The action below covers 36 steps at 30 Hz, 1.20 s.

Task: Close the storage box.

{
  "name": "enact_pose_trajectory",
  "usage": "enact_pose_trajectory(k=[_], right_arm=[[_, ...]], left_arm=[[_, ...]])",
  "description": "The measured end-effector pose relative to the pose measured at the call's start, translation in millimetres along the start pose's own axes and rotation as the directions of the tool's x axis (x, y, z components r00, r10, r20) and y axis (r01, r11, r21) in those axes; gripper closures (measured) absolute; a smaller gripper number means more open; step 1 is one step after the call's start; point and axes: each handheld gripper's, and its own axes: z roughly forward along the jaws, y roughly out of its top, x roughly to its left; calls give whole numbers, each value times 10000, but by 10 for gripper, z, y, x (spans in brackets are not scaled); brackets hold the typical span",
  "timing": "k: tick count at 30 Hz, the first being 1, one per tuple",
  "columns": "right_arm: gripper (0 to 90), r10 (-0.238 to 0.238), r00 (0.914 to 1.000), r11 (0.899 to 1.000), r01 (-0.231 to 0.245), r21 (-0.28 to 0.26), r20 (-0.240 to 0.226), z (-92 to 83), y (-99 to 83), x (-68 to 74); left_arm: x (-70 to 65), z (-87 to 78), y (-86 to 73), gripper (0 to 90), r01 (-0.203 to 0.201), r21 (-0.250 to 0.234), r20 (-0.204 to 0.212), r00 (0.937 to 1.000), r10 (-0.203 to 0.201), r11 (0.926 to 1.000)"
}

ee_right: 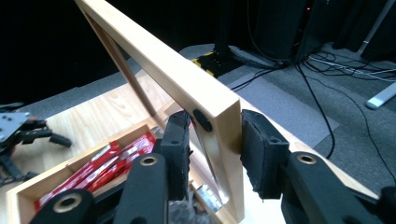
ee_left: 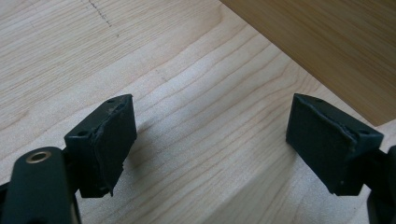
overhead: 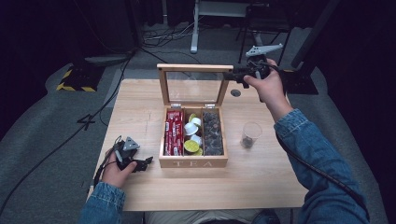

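A wooden box marked TEA (overhead: 193, 163) stands in the middle of the table, its glass-paned lid (overhead: 194, 67) raised upright. My right gripper (overhead: 232, 74) is at the lid's top right corner. In the right gripper view its pads (ee_right: 180, 140) sit on both sides of the lid frame (ee_right: 163, 65), shut on it. My left gripper (overhead: 145, 162) rests on the table by the box's front left corner. Its jaws (ee_left: 210, 140) stand wide open over bare wood, with the box wall (ee_left: 317, 42) just beyond. The box holds red packets (overhead: 173, 133), white and green capsules (overhead: 193, 135) and dark pods (overhead: 212, 133).
A clear glass cup (overhead: 251, 135) stands on the table (overhead: 261, 182) to the right of the box. A small round grommet (overhead: 236, 93) sits behind the box. Cables and stand feet lie on the grey floor beyond the table's far edge.
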Motion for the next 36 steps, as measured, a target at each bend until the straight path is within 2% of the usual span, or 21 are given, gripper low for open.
enact_pose_trajectory(k=[5, 6, 11, 17, 18, 23, 26, 31, 36], right_arm=[[615, -114, 9999, 9999, 116, 96, -113, -53, -57, 100], [608, -232, 9995, 9997, 234, 94, -213, -80, -102, 155], [592, -254, 9986, 9996, 260, 121, -457, -124, -197, 240], [575, -620, 9966, 9978, 631, 200, -537, -170, -316, 373], [571, -828, 9955, 9964, 837, 164, -457, -184, -364, 437], [555, -1123, 9928, 9935, 1131, 161, -417, -208, -448, 542], [538, -1472, 9887, 9889, 1477, 165, -291, -225, -549, 651], [512, -1686, 9855, 9854, 1690, 184, -211, -240, -660, 754], [481, -2126, 9771, 9771, 2124, 132, 123, -250, -837, 906]], left_arm=[[-1, 0, 0, 166, 12, 3, 14, 10000, -12, 10000], [0, 0, 0, 166, -4, 6, 2, 10000, 4, 10000], [1, 0, 0, 166, -2, 0, 9, 10000, 2, 10000], [0, 0, 0, 166, -3, 6, 1, 10000, 3, 10000], [-1, 0, 0, 166, 8, 1, 1, 10000, -8, 10000], [-5, 0, -1, 166, 45, 0, -10, 10000, -45, 10000], [-6, 1, -2, 166, 59, -4, 4, 10000, -59, 10000], [-9, 2, -3, 166, 108, -16, 18, 9999, -108, 9999], [-9, 0, -2, 167, 88, -9, -20, 10000, -88, 10000]])
